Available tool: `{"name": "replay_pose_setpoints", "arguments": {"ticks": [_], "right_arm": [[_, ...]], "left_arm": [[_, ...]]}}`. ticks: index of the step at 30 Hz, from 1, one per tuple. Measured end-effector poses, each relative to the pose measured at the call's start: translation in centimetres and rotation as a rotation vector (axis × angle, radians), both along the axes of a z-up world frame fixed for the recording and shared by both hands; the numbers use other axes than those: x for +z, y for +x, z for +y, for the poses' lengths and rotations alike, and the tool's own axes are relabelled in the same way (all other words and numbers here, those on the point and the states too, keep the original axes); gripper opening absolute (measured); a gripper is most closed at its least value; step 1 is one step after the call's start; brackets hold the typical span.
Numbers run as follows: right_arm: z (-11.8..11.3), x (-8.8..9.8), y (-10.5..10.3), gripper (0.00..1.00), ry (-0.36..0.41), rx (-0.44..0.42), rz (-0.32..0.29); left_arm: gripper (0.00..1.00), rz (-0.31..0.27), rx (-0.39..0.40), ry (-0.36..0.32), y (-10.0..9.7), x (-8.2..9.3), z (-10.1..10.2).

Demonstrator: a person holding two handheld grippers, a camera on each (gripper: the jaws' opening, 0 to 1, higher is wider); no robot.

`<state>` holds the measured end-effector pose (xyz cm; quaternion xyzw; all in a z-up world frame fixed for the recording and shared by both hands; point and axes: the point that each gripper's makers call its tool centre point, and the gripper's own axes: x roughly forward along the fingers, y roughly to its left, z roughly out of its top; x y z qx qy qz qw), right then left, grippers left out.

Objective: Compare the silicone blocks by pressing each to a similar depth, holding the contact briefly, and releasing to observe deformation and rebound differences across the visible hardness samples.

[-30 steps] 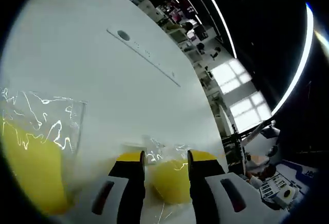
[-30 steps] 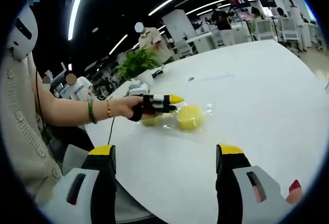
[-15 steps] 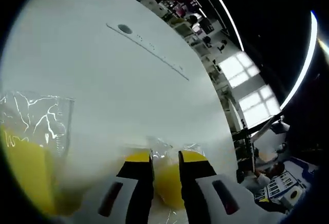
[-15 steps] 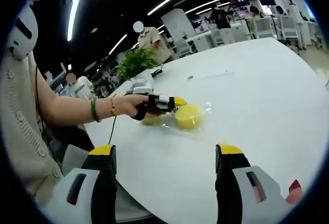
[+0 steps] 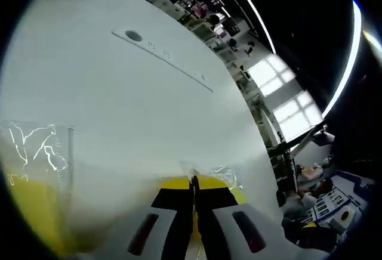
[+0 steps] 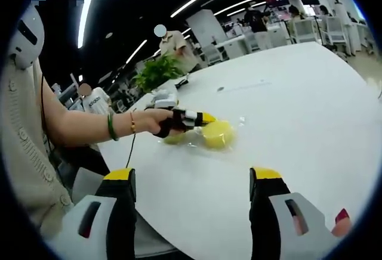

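My left gripper (image 5: 193, 183) has its yellow-tipped jaws pressed almost together, pinching a small yellow silicone block (image 5: 239, 195) in a clear plastic bag; just a thin yellow strip shows between them. A larger bagged yellow block (image 5: 30, 212) lies at the lower left. From the right gripper view, a hand holds the left gripper (image 6: 200, 117) over a pale yellow-green block (image 6: 173, 139), beside a rounder yellow block (image 6: 218, 133). My right gripper (image 6: 192, 176) stands open, well short of the blocks, with nothing between its fingers.
The blocks lie on a wide white table (image 6: 286, 111) that carries a long socket strip (image 5: 161, 51) farther off. A potted plant (image 6: 158, 72) stands at the table's far edge. People and desks fill the room behind.
The left gripper's jaws have closed step by step on the small bagged block, from wide apart to nearly touching. The right gripper has stayed open and still.
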<state>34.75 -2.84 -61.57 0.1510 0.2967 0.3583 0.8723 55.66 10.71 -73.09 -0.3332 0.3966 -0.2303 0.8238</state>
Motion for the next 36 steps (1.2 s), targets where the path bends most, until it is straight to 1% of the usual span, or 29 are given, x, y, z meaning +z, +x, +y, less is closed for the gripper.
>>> {"name": "replay_pose_setpoints", "arguments": {"ticks": [3, 5, 6, 10, 13, 19, 22, 27, 33, 36], "right_arm": [[0.0, 0.0, 0.0, 0.72, -0.004, 0.001, 0.0], [-0.1, -0.1, 0.0, 0.72, -0.006, 0.0, 0.001], [-0.1, -0.1, -0.1, 0.72, -0.007, 0.0, 0.001], [0.0, 0.1, -0.1, 0.72, -0.01, 0.005, -0.002], [0.0, 0.3, -0.1, 0.71, -0.015, 0.01, -0.009], [0.2, 1.0, -0.1, 0.71, -0.013, 0.014, -0.031], [0.2, 1.7, -0.1, 0.72, -0.016, 0.013, -0.052], [0.2, 2.4, -0.2, 0.72, -0.021, 0.016, -0.075], [0.5, 2.8, -0.7, 0.72, -0.02, 0.028, -0.086], [0.6, 3.2, -1.0, 0.72, -0.022, 0.033, -0.095]], "left_arm": [[0.0, 0.003, 0.01, -0.018, -0.1, 0.1, 0.1], [0.0, -0.002, 0.012, -0.011, -0.2, 0.2, 0.1], [0.0, -0.013, 0.005, -0.008, -0.2, 0.5, -0.1], [0.0, -0.017, 0.001, -0.018, -0.2, 1.0, -0.2], [0.0, -0.023, -0.004, -0.033, -0.3, 1.6, -0.4], [0.0, -0.071, -0.042, -0.019, -0.6, 3.2, -1.0], [0.0, -0.101, -0.065, -0.01, -0.8, 4.1, -1.2], [0.0, -0.128, -0.091, 0.0, -1.4, 5.0, -1.5], [0.0, -0.159, -0.112, -0.013, -2.4, 6.6, -1.7], [0.0, -0.18, -0.128, -0.003, -2.9, 7.3, -1.9]]}}
